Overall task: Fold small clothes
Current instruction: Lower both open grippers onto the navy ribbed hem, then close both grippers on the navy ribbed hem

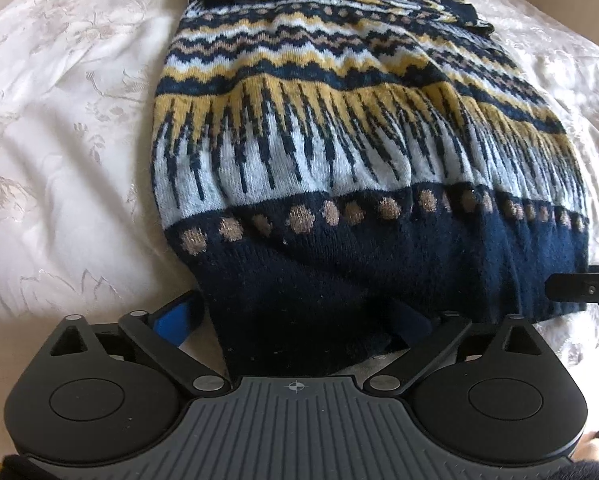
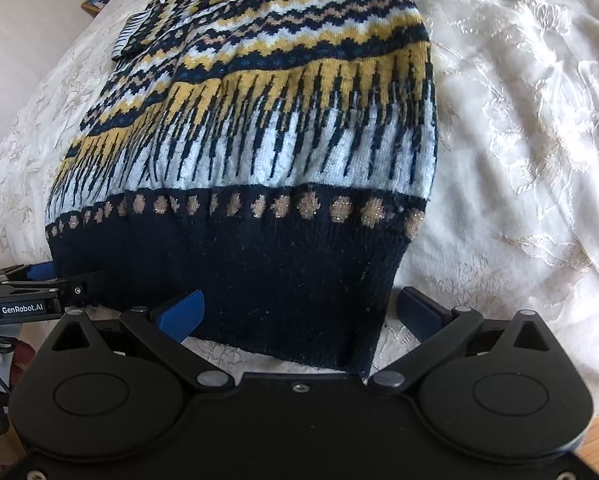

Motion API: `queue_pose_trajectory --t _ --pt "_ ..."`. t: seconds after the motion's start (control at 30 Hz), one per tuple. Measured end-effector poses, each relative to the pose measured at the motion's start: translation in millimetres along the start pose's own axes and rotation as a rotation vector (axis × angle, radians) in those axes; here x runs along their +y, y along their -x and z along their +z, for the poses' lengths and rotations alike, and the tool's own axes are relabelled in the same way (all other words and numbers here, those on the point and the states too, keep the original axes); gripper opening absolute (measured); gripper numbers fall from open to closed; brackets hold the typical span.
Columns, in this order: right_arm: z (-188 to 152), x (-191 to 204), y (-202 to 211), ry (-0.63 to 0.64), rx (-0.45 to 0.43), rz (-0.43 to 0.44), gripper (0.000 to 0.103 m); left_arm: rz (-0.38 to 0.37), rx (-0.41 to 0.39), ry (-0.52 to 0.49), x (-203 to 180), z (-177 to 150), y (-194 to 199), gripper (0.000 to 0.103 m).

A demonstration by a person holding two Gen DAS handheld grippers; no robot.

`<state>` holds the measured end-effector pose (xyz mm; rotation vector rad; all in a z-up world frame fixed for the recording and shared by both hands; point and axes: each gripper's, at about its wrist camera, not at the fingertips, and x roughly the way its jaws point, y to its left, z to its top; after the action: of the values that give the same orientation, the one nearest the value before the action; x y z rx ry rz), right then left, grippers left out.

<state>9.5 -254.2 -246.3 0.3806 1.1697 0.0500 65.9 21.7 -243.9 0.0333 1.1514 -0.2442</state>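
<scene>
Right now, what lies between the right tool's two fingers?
The sweater's navy hem, on the white bedspread, sits between the right tool's open fingers in the right wrist view.

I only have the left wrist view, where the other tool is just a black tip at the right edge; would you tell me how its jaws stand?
Observer: The right tool is open, with the sweater hem's right corner between its blue pads, which are not pressing on it.
Operator: Thank you. Where is the outer pad?
Observer: It sits over bare bedspread, just outside the sweater's side edge.
</scene>
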Motion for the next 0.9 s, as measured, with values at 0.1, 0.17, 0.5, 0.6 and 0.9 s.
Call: queue_pose_trajectory --t 0.1,0.17,0.5,0.6,0.9 --pt "-0.8 -2.2 -1.8 -0.002 0.01 0.013 0.102 0.008 0.007 0.007 -0.3 0.2 -3.7 0.102" --pt "-1.0 -4.0 -2.6 -0.004 0.014 0.024 0.103 0.016 0.003 0.007 -0.9 -0.3 -4.4 0.102" --pt "-5.5 -7.7 -2.0 0.023 0.005 0.033 0.102 0.049 -0.051 0.014 -5.3 -10.1 -2.7 0.102" --pt "-4.7 -3.0 -4.6 0.052 0.014 0.016 0.102 0.054 -0.043 0.026 -6.2 -9.2 -3.8 0.102" --pt "2.3 -14.5 6.8 0.025 0.011 0.052 0.063 0.057 -0.098 0.053 -7.2 -10.1 12.7 0.066"
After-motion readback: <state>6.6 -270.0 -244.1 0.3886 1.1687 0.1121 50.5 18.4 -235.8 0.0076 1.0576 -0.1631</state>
